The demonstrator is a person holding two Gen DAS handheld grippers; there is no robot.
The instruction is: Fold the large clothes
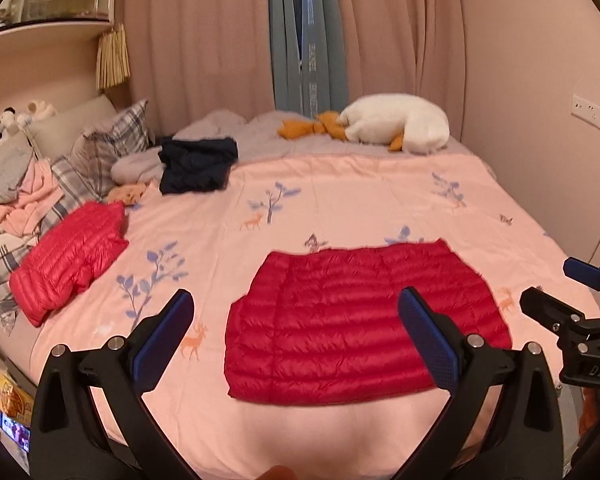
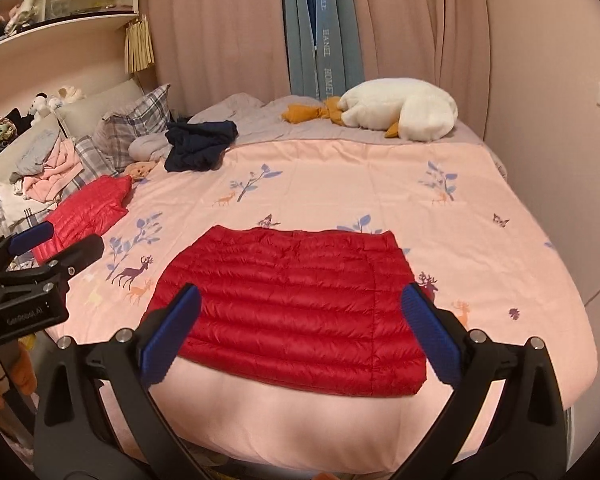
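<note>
Your left tongs (image 1: 296, 332) and right tongs (image 2: 300, 330) both gape wide and empty above the bed's pink quilt (image 2: 340, 184). The folded red down jacket (image 2: 292, 316) lies flat at the quilt's 6 o'clock edge, below both tongs. A second red jacket (image 1: 68, 260) sits folded at 9 o'clock, a dark garment (image 1: 198, 164) at 11, a white plush goose (image 2: 400, 110) at 1.

The blue curtain (image 2: 327, 52) reads "HOME"; the left gripper (image 2: 28, 314) reads "GenRobot.AI".
</note>
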